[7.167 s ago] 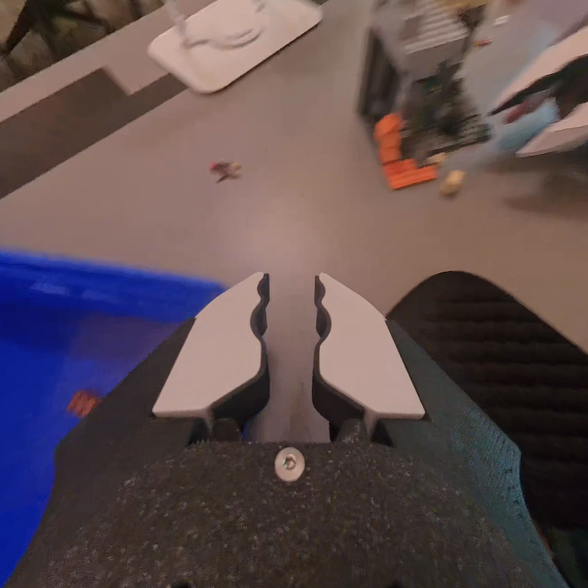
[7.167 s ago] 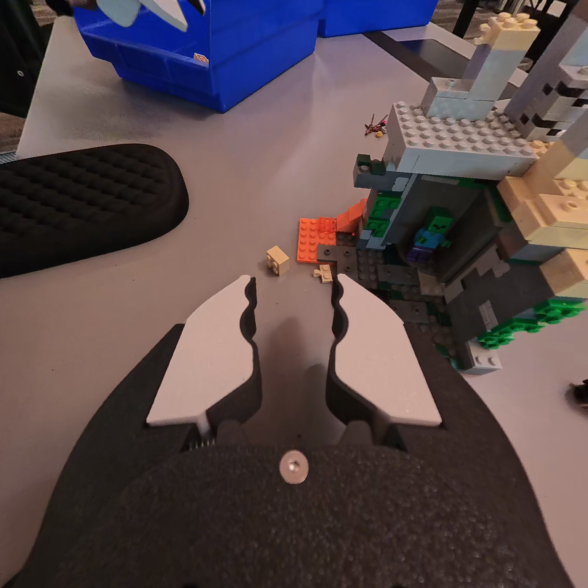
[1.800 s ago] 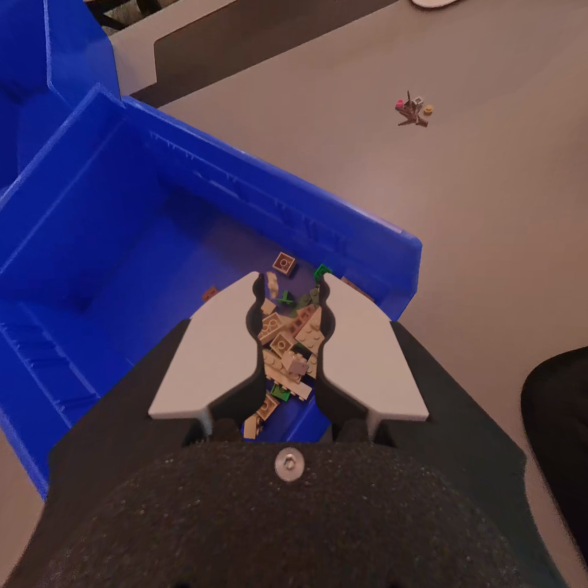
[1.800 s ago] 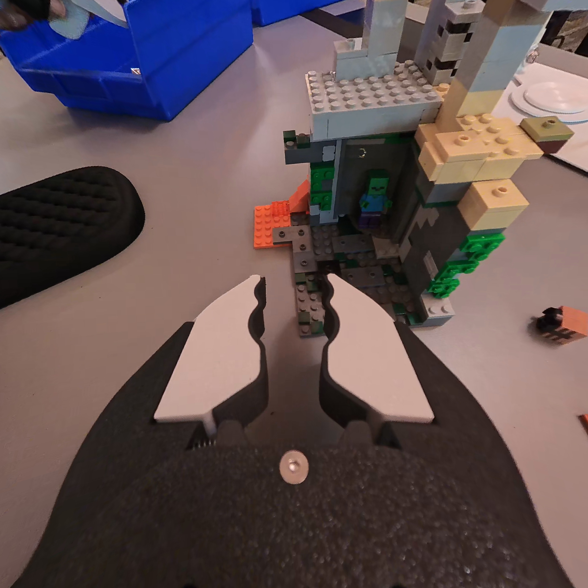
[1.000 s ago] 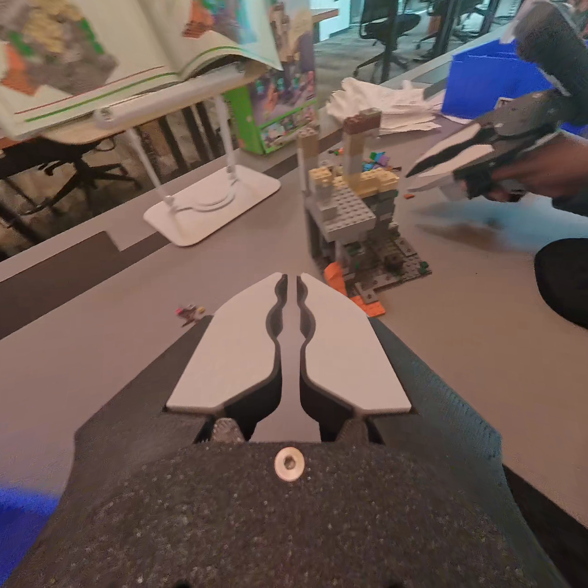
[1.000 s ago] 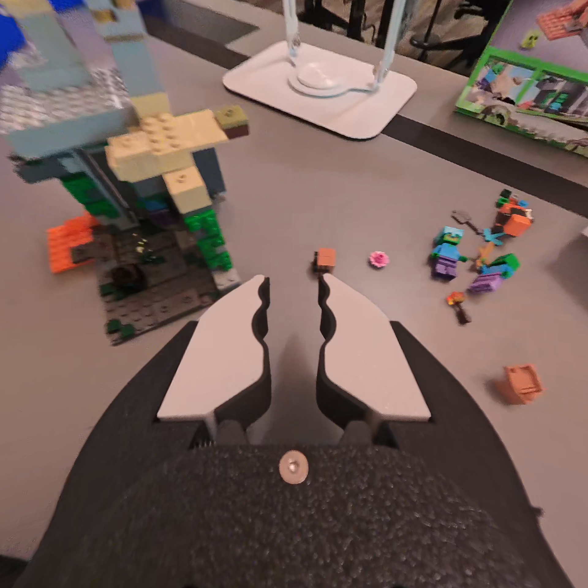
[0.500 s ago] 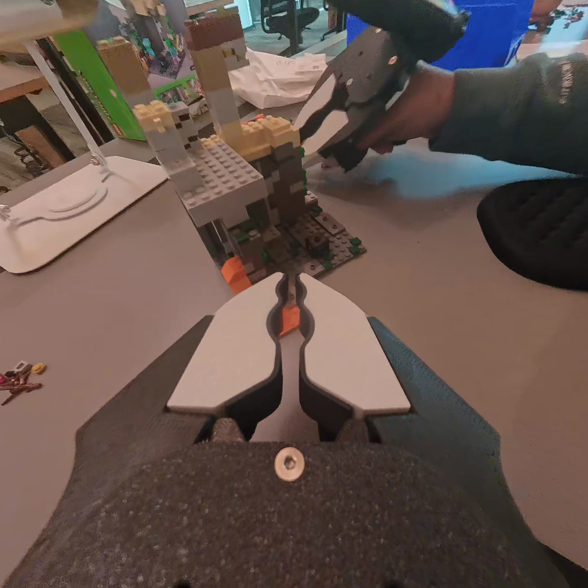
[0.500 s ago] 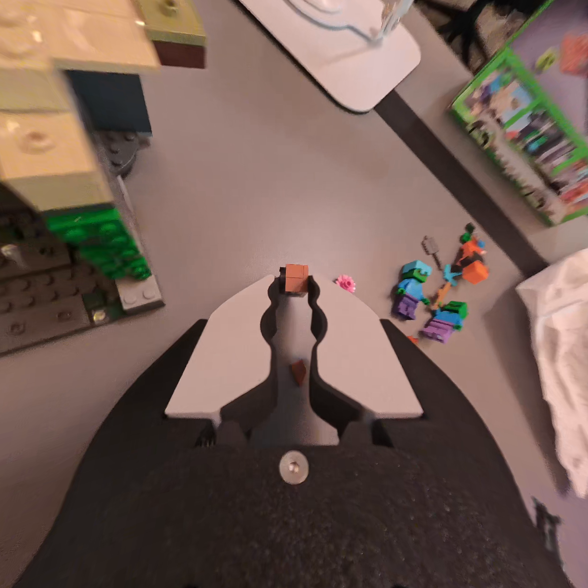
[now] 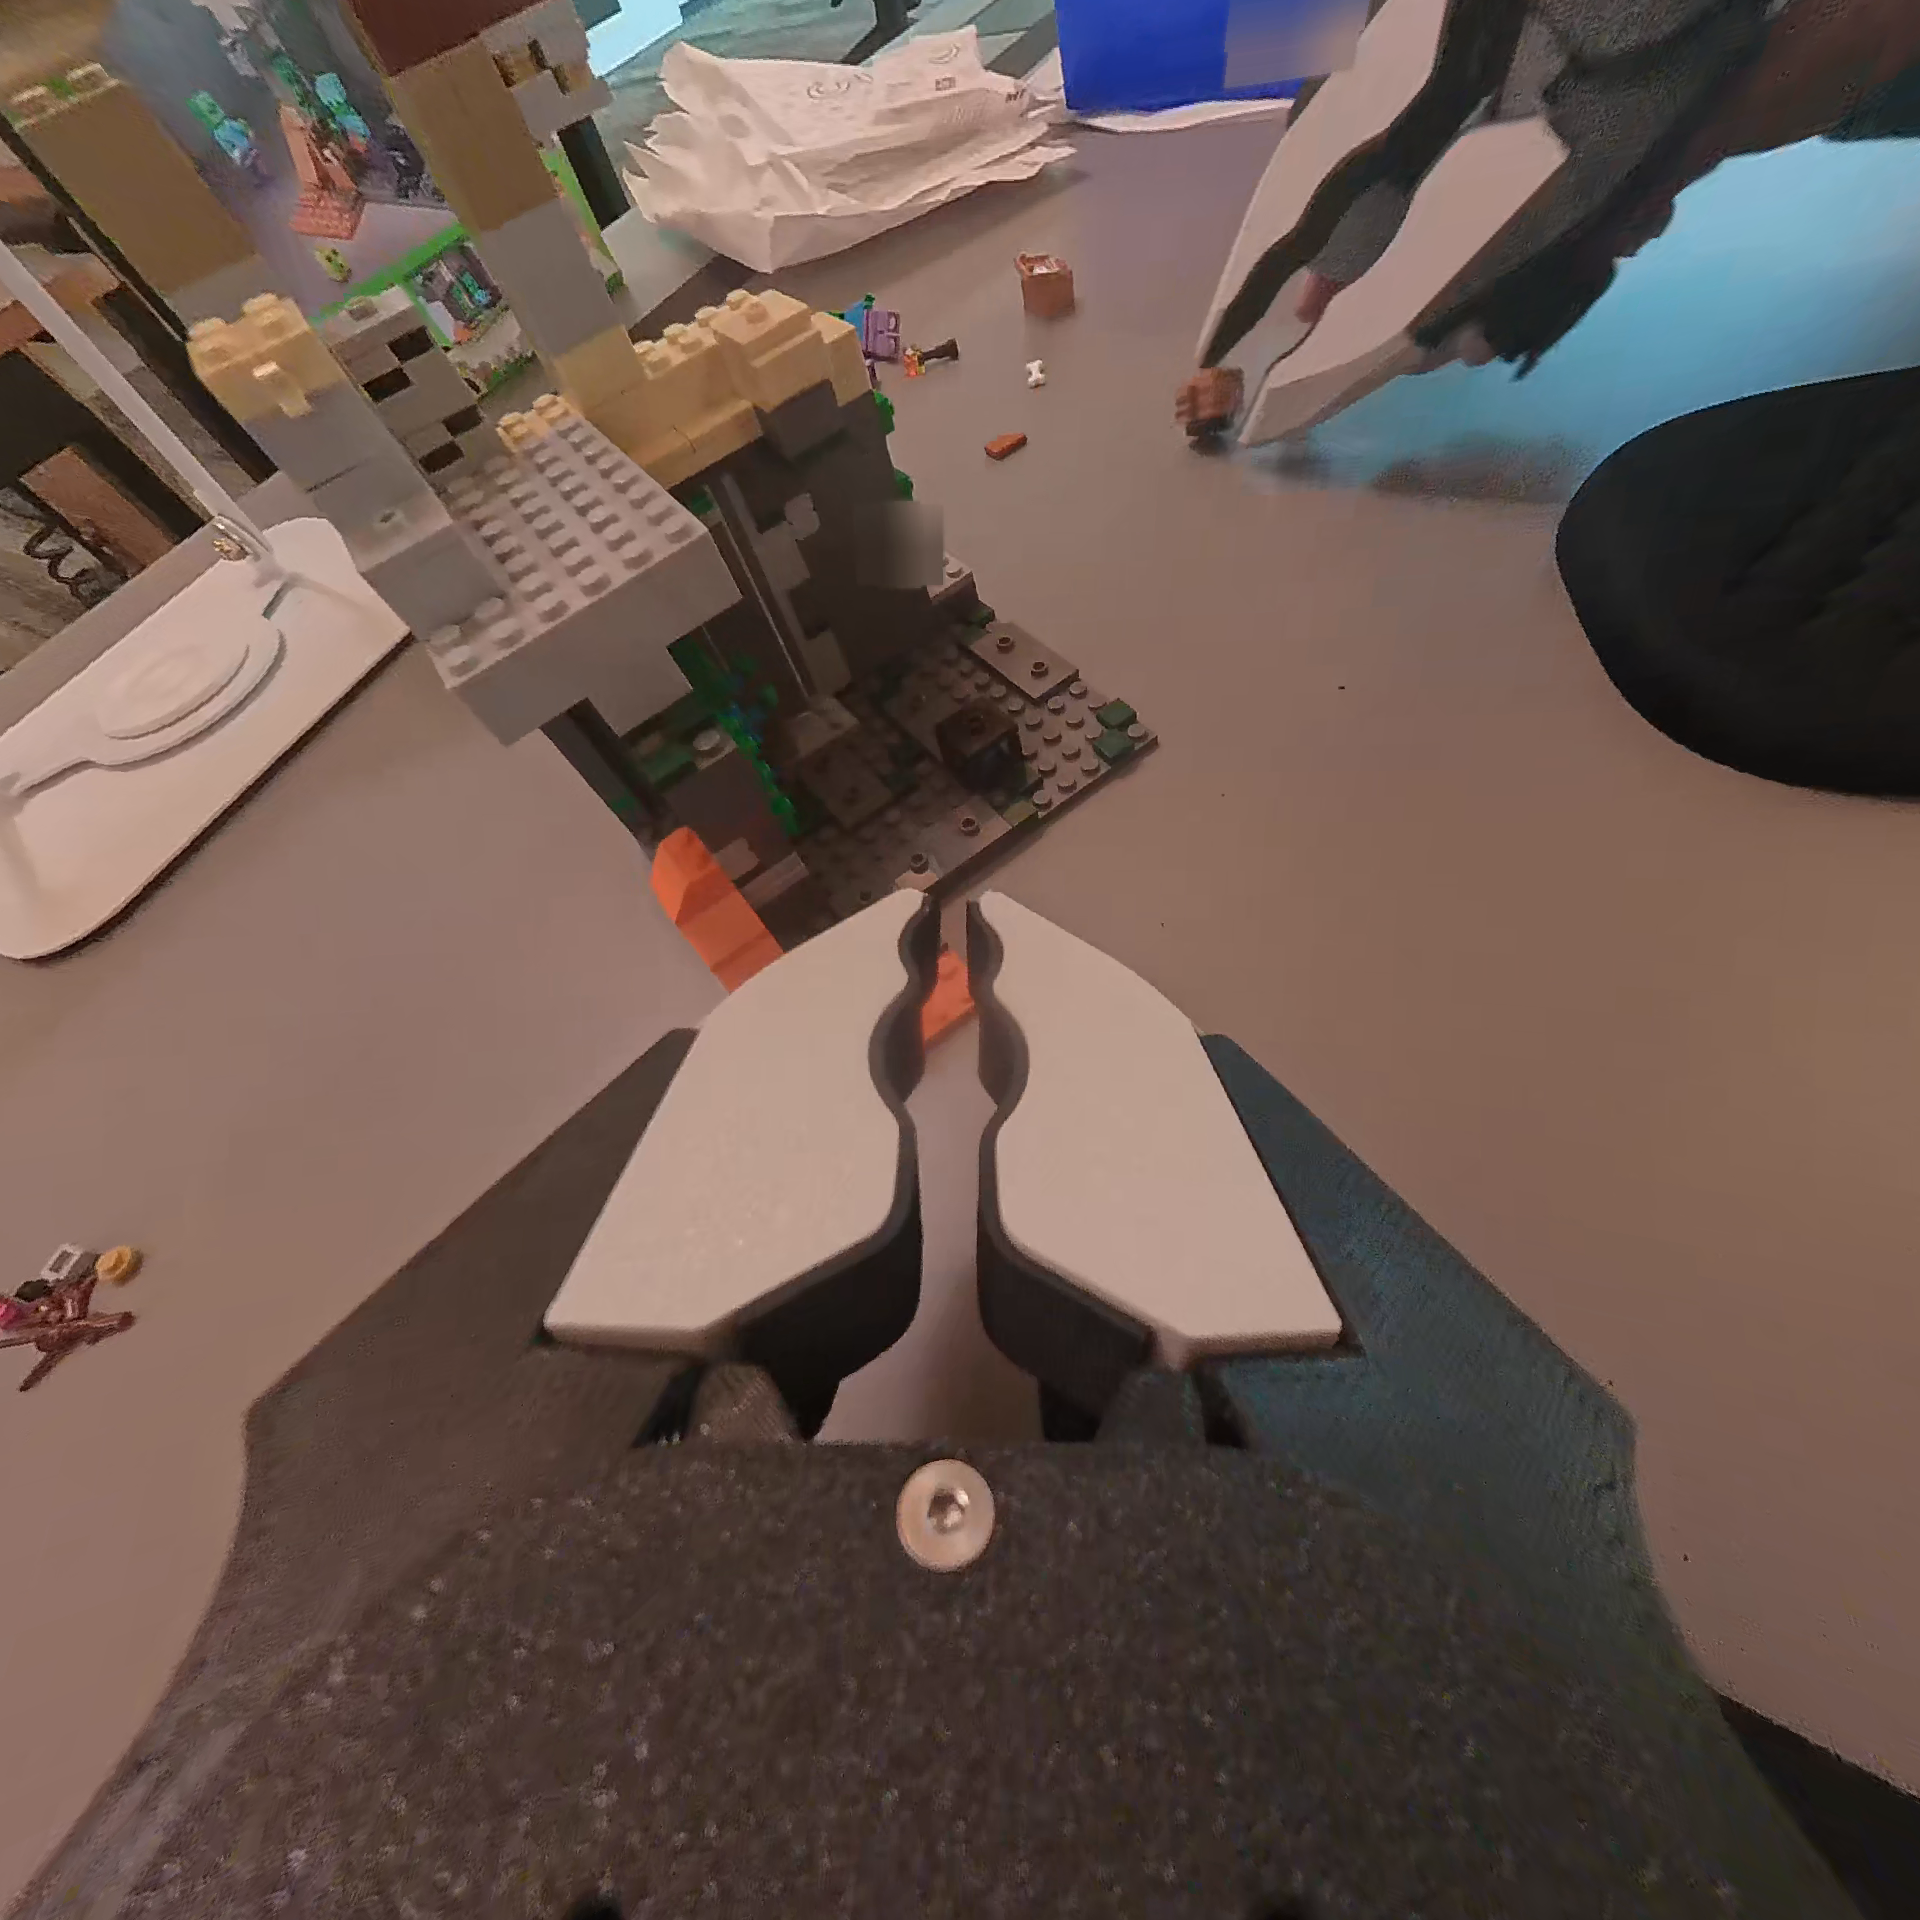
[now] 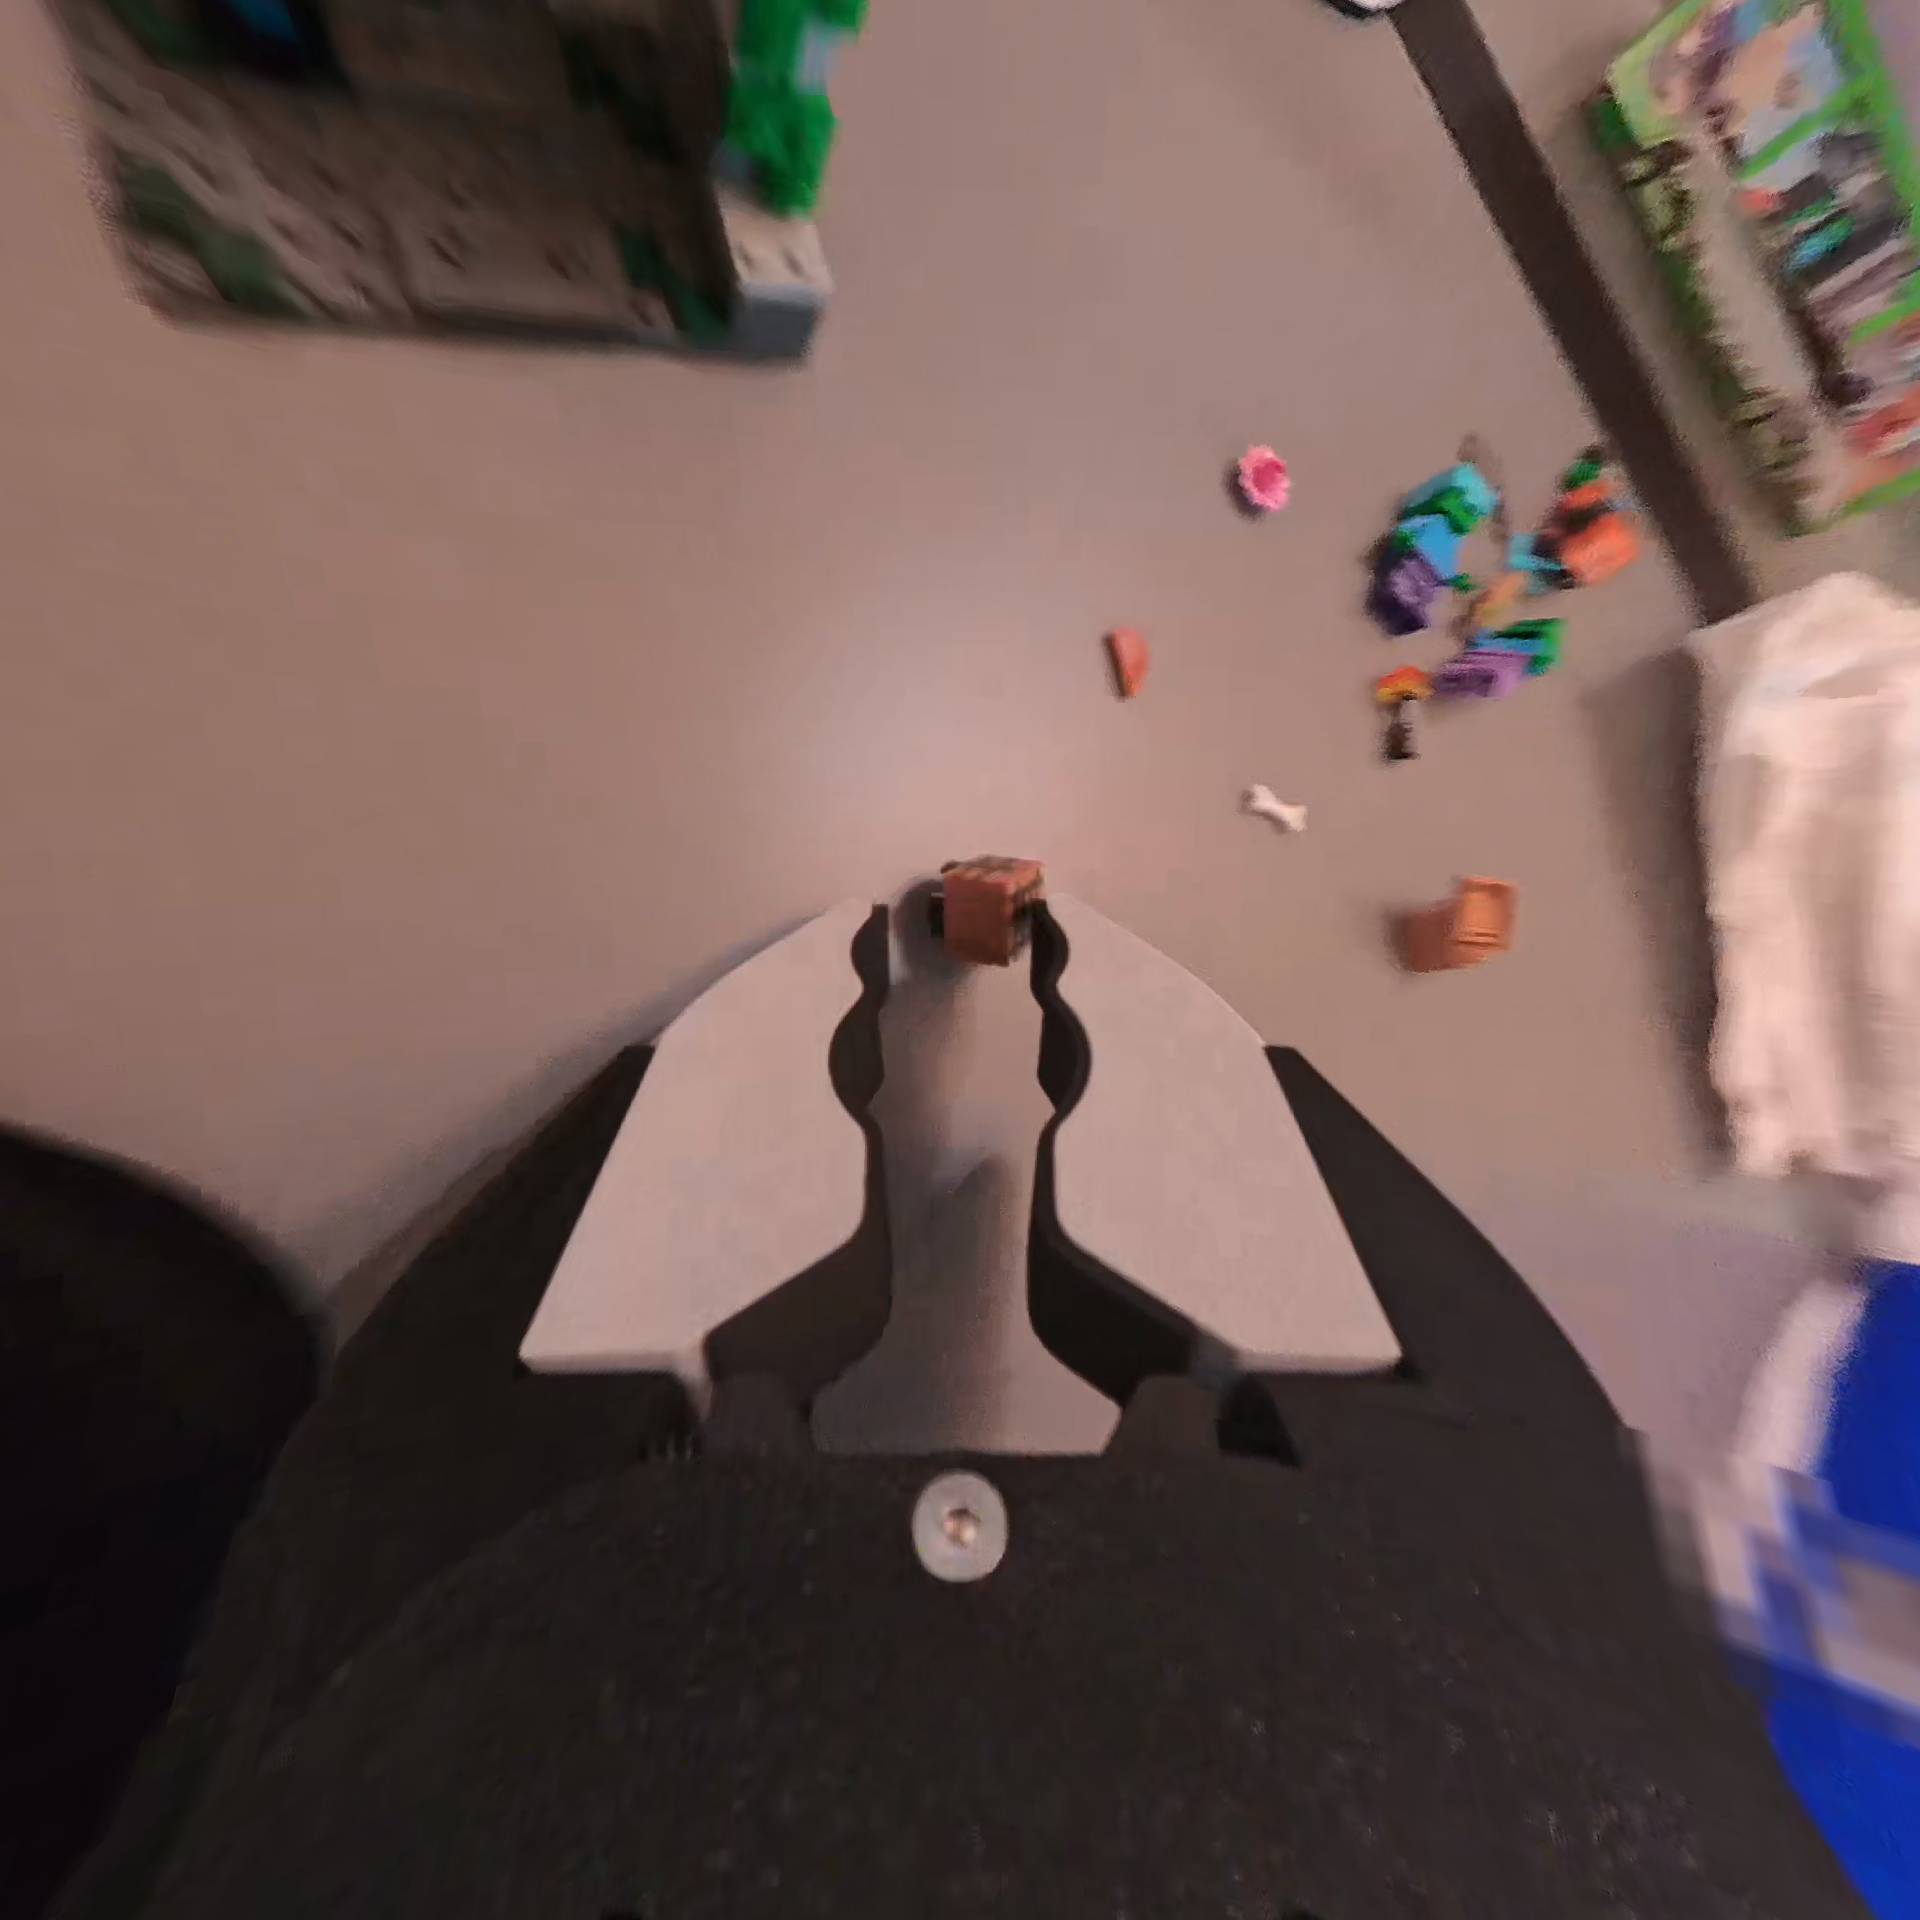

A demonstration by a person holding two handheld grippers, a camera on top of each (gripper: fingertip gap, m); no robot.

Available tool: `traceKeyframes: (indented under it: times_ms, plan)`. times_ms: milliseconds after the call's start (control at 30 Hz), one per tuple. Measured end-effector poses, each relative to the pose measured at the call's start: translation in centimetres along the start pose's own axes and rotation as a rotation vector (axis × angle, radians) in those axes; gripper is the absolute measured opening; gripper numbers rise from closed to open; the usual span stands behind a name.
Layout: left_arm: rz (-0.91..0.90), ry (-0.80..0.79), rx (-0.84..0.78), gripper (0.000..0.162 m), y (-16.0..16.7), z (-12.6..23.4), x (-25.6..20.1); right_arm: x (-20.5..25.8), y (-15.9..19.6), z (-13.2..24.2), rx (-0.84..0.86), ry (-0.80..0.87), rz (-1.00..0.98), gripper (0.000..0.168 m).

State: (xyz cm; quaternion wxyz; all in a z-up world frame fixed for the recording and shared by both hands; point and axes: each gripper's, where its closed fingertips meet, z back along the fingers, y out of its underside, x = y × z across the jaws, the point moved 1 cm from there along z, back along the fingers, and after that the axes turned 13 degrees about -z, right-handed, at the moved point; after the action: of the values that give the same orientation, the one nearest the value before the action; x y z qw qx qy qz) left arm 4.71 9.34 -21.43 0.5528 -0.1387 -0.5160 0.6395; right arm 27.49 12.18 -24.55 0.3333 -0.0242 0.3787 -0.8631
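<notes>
Pinching a small reddish-brown toy brick piece at its very tips, your right hand-held gripper sits low over the grey surface; the left wrist view shows the same piece at those tips, just above or touching the surface, which of the two I cannot tell. It looks light, hard and smooth, so it should handle easily but could twist or pop out of so shallow a grip; hold it by its flat opposite sides. The fingers stand only a brick's width apart. To its right lie a white bone-shaped piece, a brown open box piece and a cluster of coloured figures. Your left hand-held gripper is nearly pressed together with just a thin slit between its tips, holding nothing that shows, poised at the near edge of the grey-and-tan brick building, with an orange plate just beyond and partly behind its fingers.
</notes>
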Motion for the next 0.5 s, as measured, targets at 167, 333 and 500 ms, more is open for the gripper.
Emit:
traceKeyframes:
  times_ms: [167, 333, 500]
  plan:
    - [0.008, 0.004, 0.002, 0.004, 0.1, 0.0, 0.0, 0.6, -0.3, 1.4, -0.061, -0.168, -0.205, 0.033]
    - [0.007, 0.011, 0.009, 0.004, 0.3, -0.2, -0.1, 0.5, 0.3, 1.2, -0.047, -0.196, -0.275, 0.034]
    - [0.002, 0.014, 0.016, 0.004, 0.3, -0.3, -0.2, 0.3, -0.3, -0.1, -0.065, -0.156, -0.314, 0.020]
